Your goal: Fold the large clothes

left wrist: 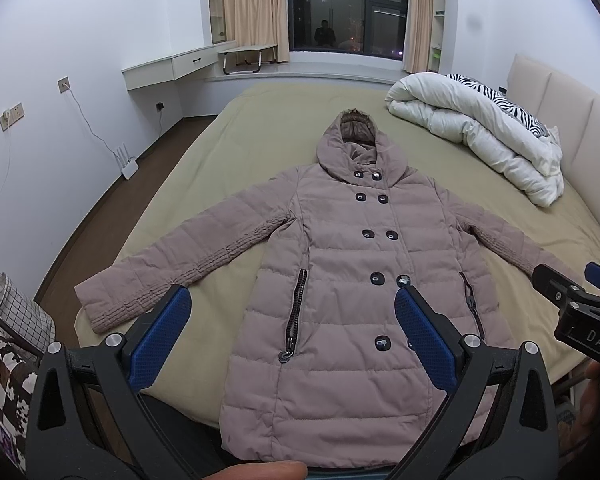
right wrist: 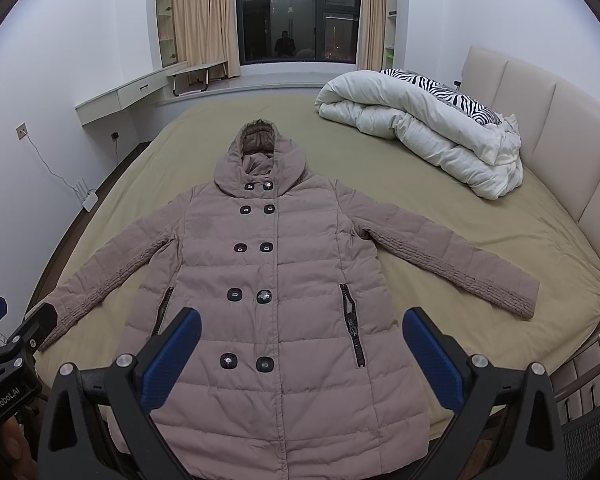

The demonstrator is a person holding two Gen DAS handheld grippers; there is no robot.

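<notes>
A dusty-pink hooded puffer coat point(left wrist: 340, 272) lies flat and face up on the bed, buttoned, hood away from me, both sleeves spread out; it also shows in the right wrist view point(right wrist: 276, 300). Its hem hangs over the near bed edge. My left gripper point(left wrist: 292, 320) is open and empty, held above the coat's lower left part. My right gripper point(right wrist: 302, 340) is open and empty above the coat's lower right part. The right gripper shows at the right edge of the left wrist view point(left wrist: 580, 300); the left gripper shows at the left edge of the right wrist view point(right wrist: 8, 340).
The olive bed sheet point(left wrist: 260, 128) surrounds the coat. A rolled white duvet point(left wrist: 480, 128) with a zebra pillow point(left wrist: 512, 108) lies at the far right by the padded headboard point(left wrist: 572, 120). A checked bag point(left wrist: 16, 316) stands at the left. A router point(left wrist: 126, 164) sits on the floor.
</notes>
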